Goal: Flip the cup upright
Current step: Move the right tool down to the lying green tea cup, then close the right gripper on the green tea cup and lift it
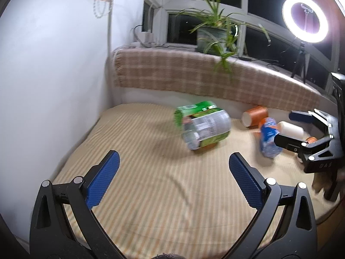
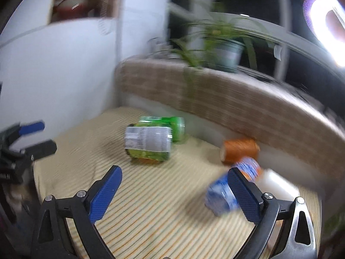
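An orange cup [image 1: 255, 116] with a white inside lies on its side at the back of the striped mat [image 1: 151, 194], its mouth to the left; it also shows in the right wrist view [image 2: 239, 150]. My left gripper [image 1: 173, 161] is open and empty, well short of the cup. My right gripper [image 2: 174, 177] is open and empty; it shows at the right of the left wrist view [image 1: 286, 127], close to the blue bottle. The cup lies beyond its right finger [image 2: 243, 192].
A green-labelled container [image 1: 202, 127] lies on its side mid-mat. A blue and orange bottle [image 1: 268, 138] and a white bottle [image 1: 291, 129] lie near the cup. A plaid-covered ledge [image 1: 194, 75] with a potted plant [image 1: 212, 36] and a ring light [image 1: 305, 18] stand behind. A white wall is left.
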